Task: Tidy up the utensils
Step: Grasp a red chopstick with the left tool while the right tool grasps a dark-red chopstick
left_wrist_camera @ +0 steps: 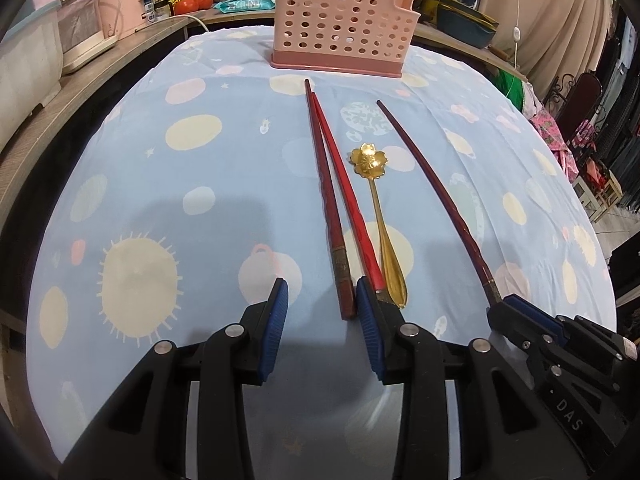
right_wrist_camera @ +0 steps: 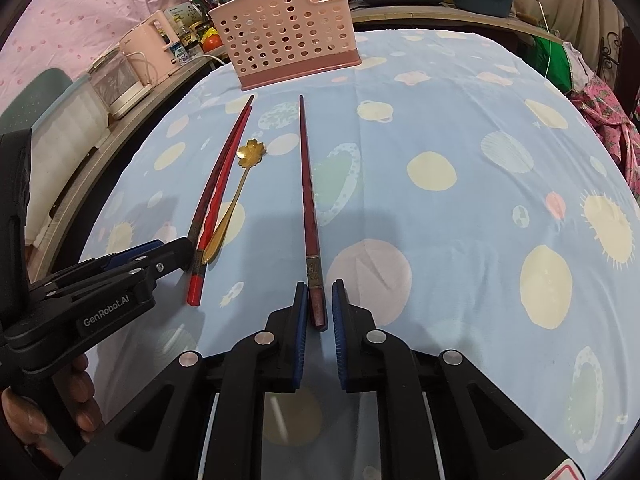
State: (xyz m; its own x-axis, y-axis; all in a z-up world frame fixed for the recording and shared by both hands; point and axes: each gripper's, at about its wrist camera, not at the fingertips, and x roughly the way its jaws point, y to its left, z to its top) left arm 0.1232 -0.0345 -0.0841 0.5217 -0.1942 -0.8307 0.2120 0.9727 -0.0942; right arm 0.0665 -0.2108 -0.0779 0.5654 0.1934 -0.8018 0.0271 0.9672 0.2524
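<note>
Here the lone dark chopstick point(right_wrist_camera: 310, 216) lies mid-frame, its butt between the right gripper's point(right_wrist_camera: 320, 304) nearly closed pads; I judge a square pinch should lift it cleanly. The left gripper point(left_wrist_camera: 322, 300) hangs partly open beside 2 red chopsticks point(left_wrist_camera: 332, 200) and a gold spoon point(left_wrist_camera: 380, 224). Open cloth leads to the pink basket point(right_wrist_camera: 286, 36) at upper centre.

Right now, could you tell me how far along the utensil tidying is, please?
Done: nothing visibly; all four utensils lie on the tablecloth, short of the pink holder. In hand: the right gripper brackets the lone dark chopstick at its thick end, not clearly clamped; the left gripper is open around the darker red chopstick. Left: those two, the bright red chopstick and the gold spoon.
</note>
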